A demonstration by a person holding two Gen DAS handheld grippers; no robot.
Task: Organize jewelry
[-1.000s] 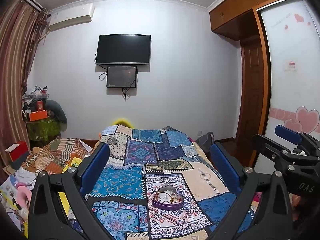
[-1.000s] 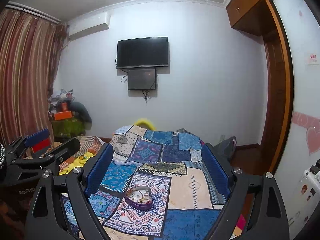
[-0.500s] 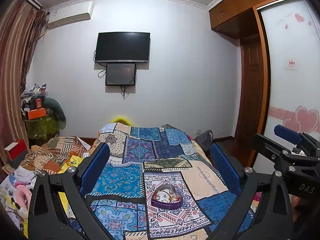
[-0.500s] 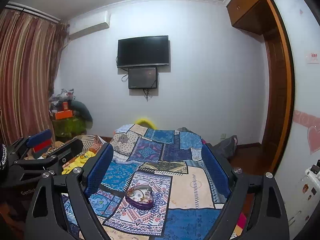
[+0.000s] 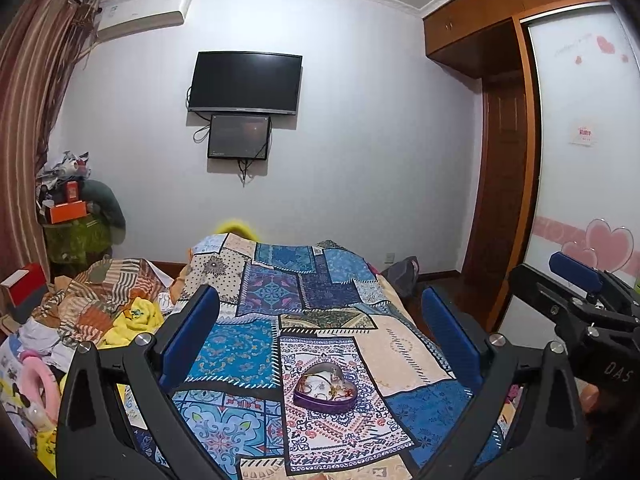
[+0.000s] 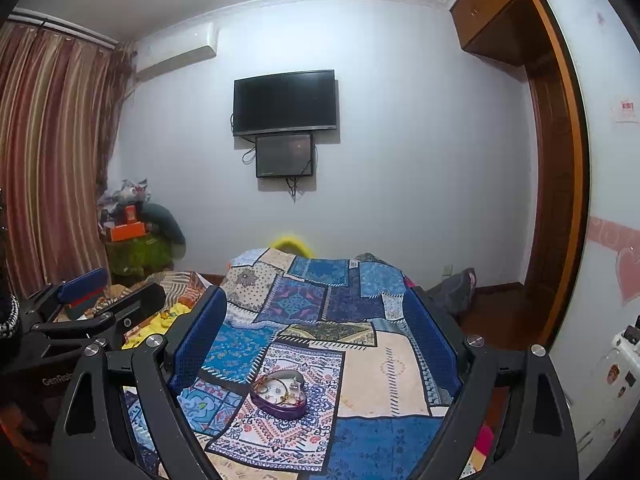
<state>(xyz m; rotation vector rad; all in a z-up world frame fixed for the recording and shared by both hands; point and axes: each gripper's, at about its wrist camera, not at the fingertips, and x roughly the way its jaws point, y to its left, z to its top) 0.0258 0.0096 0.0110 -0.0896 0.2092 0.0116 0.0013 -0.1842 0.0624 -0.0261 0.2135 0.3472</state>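
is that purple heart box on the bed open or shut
Open. The purple heart-shaped box on the patchwork bedspread has no lid on it, and jewelry pieces show inside against its pale lining.

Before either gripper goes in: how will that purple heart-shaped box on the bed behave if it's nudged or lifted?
The purple heart box looks small, low and shallow, so it is probably light and would slide rather than tip. It rests on the soft patchwork quilt, which may give or bunch under a push. It is open, with loose jewelry inside, so tilting it on a lift could spill pieces.

left gripper (image 5: pixel 320 340) | tilted up slightly | heart box (image 5: pixel 325 388) lower in view
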